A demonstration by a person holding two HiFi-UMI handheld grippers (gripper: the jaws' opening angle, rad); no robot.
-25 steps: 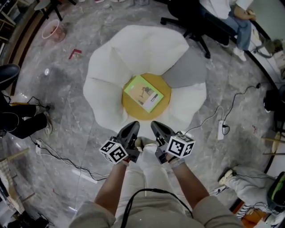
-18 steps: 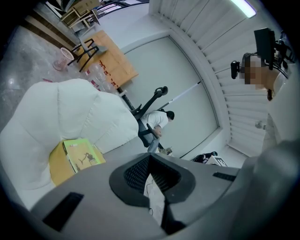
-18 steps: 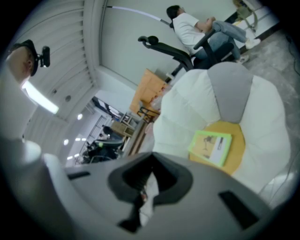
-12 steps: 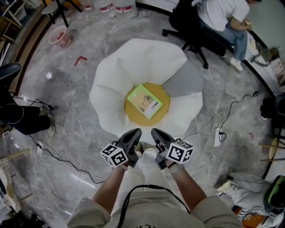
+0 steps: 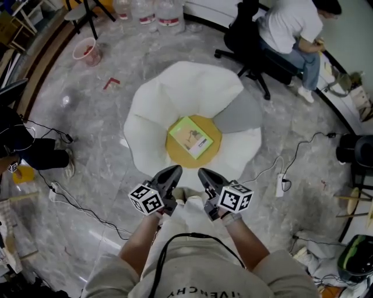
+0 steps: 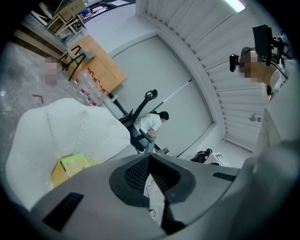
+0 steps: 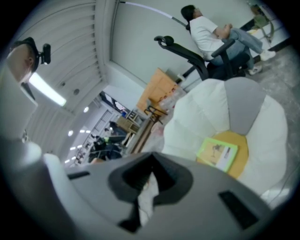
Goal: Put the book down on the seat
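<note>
A green book (image 5: 190, 138) lies flat on the yellow centre of a flower-shaped seat (image 5: 175, 87) with white petals and one grey petal. My left gripper (image 5: 172, 169) and right gripper (image 5: 204, 172) hang side by side over the seat's near edge, close to my body, apart from the book. Both are shut with nothing between their jaws. In the left gripper view the book (image 6: 77, 162) shows beyond the left gripper (image 6: 149, 157). The right gripper view has the book (image 7: 217, 153) on the seat's yellow centre, past the right gripper (image 7: 151, 164).
A person (image 5: 288, 26) sits on a black office chair at the back right. A red bucket (image 5: 86, 51) and water bottles (image 5: 157, 11) stand at the back left. Cables and a power strip (image 5: 278, 185) lie on the marble floor right of the seat.
Both grippers have lifted together, still shut and empty. The seat looks smaller and farther off. The book has not moved on the seat.
</note>
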